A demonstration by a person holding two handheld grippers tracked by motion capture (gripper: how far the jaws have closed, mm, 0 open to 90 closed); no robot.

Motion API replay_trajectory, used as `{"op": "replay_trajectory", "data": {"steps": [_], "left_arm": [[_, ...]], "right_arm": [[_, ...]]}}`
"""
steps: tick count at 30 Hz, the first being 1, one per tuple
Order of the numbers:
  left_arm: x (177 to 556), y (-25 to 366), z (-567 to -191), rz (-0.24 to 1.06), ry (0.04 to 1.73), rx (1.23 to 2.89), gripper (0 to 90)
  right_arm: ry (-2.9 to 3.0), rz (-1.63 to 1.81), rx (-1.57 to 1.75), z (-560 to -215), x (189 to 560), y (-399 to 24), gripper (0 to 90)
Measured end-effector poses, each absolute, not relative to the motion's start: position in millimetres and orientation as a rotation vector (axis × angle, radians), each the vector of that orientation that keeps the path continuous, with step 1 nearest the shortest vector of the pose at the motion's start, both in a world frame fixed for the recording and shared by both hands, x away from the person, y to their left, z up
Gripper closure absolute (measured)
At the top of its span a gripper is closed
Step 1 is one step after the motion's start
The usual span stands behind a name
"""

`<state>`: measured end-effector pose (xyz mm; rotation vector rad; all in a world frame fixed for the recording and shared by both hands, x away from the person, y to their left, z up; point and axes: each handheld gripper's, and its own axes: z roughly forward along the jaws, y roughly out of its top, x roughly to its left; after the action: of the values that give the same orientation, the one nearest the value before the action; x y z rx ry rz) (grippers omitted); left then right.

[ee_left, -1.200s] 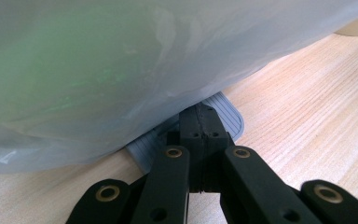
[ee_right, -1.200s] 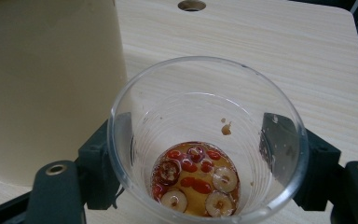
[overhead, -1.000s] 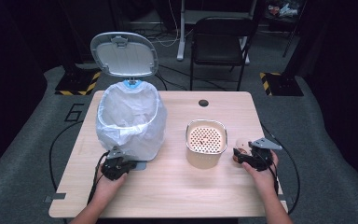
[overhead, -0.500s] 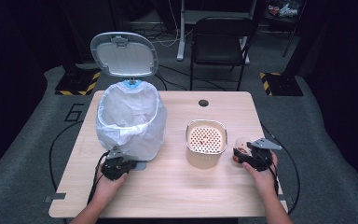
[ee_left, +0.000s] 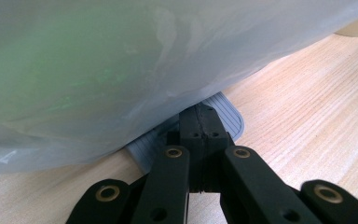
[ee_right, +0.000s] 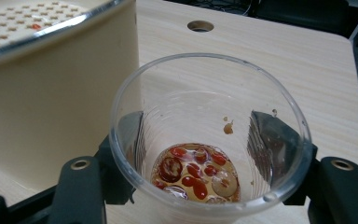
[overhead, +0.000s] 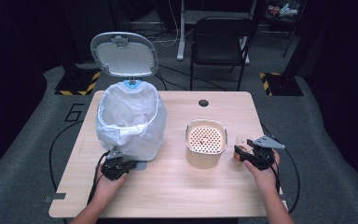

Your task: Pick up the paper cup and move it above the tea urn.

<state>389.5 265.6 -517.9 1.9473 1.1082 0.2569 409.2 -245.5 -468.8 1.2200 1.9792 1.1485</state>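
- Over the light wooden table [overhead: 177, 186], high view: a small pedal bin lined with a white plastic bag [overhead: 129, 121] stands at left, its grey lid [overhead: 123, 54] tipped up behind. Centre-right stands a cream container with a perforated insert [overhead: 206, 142]. Just right of it stands a clear plastic cup [overhead: 243, 145], held between the jaws of the right gripper [overhead: 248, 152]. The left gripper [overhead: 121, 164] sits at the bin's base, at the grey ribbed foot pedal [overhead: 138, 164].
- Left gripper view: black jaws pressed together, nothing between them; their tip rests on the grey pedal [ee_left: 223, 116], under the bulging bag [ee_left: 121, 60].
- Right gripper view: the cup [ee_right: 209, 140] sits upright between the two jaws, one at each side of its wall; the jaws have just been closing on it. A shallow brownish liquid with red bits lies at its bottom. The cream container [ee_right: 60, 93] stands just beside it; whether they touch I cannot tell.
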Motion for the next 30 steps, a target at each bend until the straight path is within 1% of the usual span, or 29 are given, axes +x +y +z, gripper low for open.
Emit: {"op": "replay_trajectory", "data": {"steps": [12,16,19,30], "left_arm": [[389.2,264.3,-517.9,0.263,1.106,1.946,90.0],[388.7,263.8,-517.4,0.255,1.095,1.949,90.0],[389.3,264.3,-517.1,0.268,1.102,1.964,90.0],[389.5,264.1,-516.8,0.268,1.1,1.968,90.0]], "right_arm": [[1.982,1.177,1.147,-426.2,406.5,-241.0,37.7],[1.982,1.18,1.128,-416.7,406.4,-239.6,37.9],[1.988,1.18,1.105,-402.5,406.6,-236.8,38.1],[2.014,1.164,1.047,-377.7,407.1,-225.4,39.3]]}}
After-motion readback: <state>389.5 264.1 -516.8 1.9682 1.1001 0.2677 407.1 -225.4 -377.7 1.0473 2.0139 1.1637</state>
